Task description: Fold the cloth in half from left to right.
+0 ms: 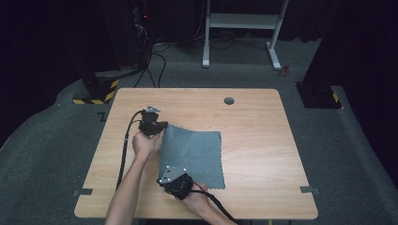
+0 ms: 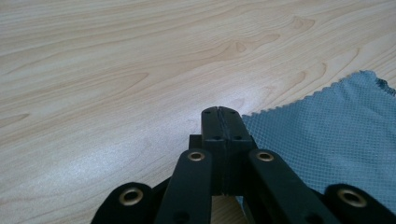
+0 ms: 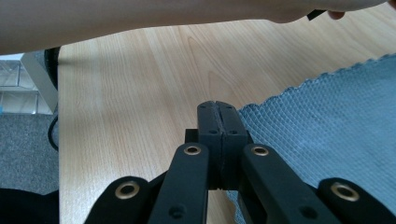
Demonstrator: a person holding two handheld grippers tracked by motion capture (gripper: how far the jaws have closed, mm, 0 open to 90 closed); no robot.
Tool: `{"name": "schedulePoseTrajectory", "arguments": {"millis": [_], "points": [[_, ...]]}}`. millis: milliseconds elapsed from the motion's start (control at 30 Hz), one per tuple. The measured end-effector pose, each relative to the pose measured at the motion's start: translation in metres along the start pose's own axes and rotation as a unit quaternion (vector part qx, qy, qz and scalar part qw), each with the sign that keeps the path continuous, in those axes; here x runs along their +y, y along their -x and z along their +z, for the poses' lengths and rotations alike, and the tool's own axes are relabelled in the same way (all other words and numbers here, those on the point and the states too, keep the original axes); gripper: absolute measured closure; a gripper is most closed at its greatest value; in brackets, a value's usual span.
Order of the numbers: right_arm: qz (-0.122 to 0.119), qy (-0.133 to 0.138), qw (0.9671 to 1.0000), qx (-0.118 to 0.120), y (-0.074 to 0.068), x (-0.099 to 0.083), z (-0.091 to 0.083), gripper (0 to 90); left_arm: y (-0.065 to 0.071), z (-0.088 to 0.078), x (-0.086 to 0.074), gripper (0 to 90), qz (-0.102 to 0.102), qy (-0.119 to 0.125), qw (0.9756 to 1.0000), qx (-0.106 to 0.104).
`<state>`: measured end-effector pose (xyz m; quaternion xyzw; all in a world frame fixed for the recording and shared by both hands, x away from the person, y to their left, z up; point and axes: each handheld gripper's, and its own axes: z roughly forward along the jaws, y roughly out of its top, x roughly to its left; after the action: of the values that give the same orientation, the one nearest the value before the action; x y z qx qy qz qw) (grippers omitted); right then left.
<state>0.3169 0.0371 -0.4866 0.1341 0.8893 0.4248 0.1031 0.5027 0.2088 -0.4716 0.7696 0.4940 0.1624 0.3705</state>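
A grey cloth point(image 1: 195, 154) with zigzag edges lies spread on the wooden table point(image 1: 263, 140), left of centre. My left gripper point(image 1: 162, 125) is at the cloth's far left corner, where the edge looks slightly raised. In the left gripper view the jaws point(image 2: 219, 112) are pressed together and the cloth point(image 2: 327, 140) runs into them from the right. My right gripper point(image 1: 164, 179) is at the near left corner. Its jaws point(image 3: 217, 106) are likewise closed, with the cloth point(image 3: 327, 121) meeting them from the right.
A round cable hole point(image 1: 229, 100) sits near the table's far edge. Tape marks point(image 1: 82, 191) point(image 1: 309, 190) lie near the front corners. A white desk frame point(image 1: 244, 21) stands behind the table. The person's left forearm point(image 3: 140, 18) crosses the top of the right gripper view.
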Motion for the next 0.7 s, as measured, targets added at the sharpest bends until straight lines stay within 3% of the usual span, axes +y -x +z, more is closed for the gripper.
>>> {"name": "schedulePoseTrajectory", "arguments": {"millis": [133,200,267,367,467,533,633,700], "points": [[0.004,0.013,0.9999,-0.005,0.004,-0.005,-0.011,90.0,0.010,0.007,0.003,90.0,0.008,0.000,1.0000,-0.005],[0.007,0.012,0.9999,-0.009,0.006,-0.011,-0.016,90.0,0.016,0.014,0.007,90.0,0.015,-0.013,0.9998,0.001],[0.010,0.011,0.9997,-0.019,0.009,-0.017,-0.021,90.0,0.022,0.021,0.012,90.0,0.010,-0.022,0.9997,0.004],[0.029,0.010,0.9993,-0.022,0.015,-0.026,-0.031,90.0,0.034,0.029,0.016,90.0,0.016,-0.034,0.9993,0.004],[0.029,0.012,0.9990,-0.032,0.018,-0.034,-0.040,90.0,0.043,0.031,0.020,90.0,0.019,-0.022,0.9995,-0.008],[0.029,0.008,0.9989,-0.037,0.020,-0.041,-0.044,90.0,0.047,0.034,0.021,90.0,0.023,-0.028,0.9993,-0.008],[0.043,0.009,0.9983,-0.037,0.024,-0.050,-0.049,90.0,0.049,0.034,0.023,90.0,0.017,-0.025,0.9995,-0.011],[0.062,0.017,0.9976,-0.026,0.028,-0.054,-0.053,90.0,0.053,0.032,0.026,90.0,0.025,-0.023,0.9994,-0.010]]}}
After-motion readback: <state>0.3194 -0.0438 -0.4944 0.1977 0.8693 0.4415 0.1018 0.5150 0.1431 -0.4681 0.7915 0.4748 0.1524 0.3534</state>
